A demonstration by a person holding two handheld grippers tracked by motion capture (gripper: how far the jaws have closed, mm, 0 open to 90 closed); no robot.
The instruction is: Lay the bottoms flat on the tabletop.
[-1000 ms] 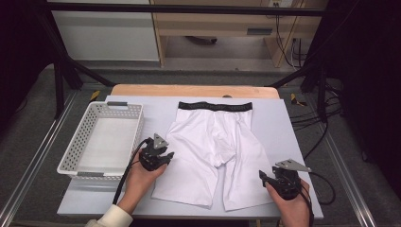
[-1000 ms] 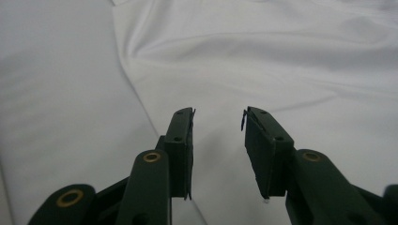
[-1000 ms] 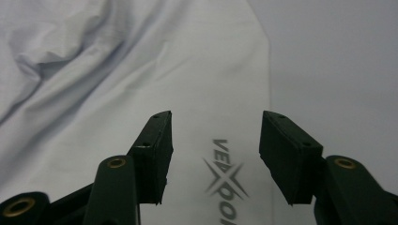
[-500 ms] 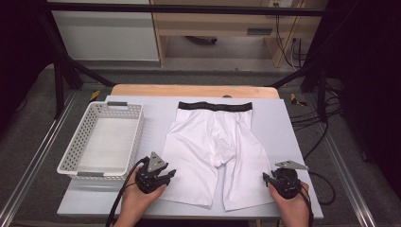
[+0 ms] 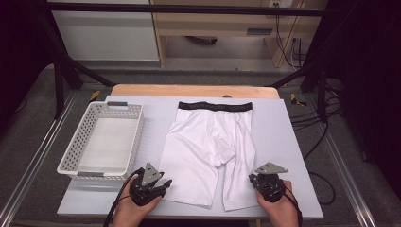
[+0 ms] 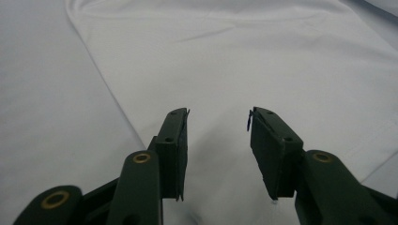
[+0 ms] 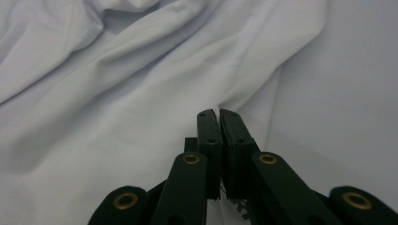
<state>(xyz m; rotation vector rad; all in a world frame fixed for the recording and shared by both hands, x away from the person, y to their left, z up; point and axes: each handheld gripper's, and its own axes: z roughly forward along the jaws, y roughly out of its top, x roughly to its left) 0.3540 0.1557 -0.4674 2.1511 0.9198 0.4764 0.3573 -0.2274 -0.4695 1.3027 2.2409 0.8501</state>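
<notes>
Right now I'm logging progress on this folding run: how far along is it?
Early. Done: the white shorts with the black waistband lie spread flat on the grey table. In hand: the right gripper has just closed on the hem of one leg, bunching the fabric; the left gripper stands open over the other leg's hem, gripping nothing. Left: no fold is made, and the white perforated plastic basket holds nothing.

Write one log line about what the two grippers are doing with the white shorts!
left gripper: open over shorts leg hem | right gripper: just closed, pinching other leg's fabric | basket: empty
</notes>
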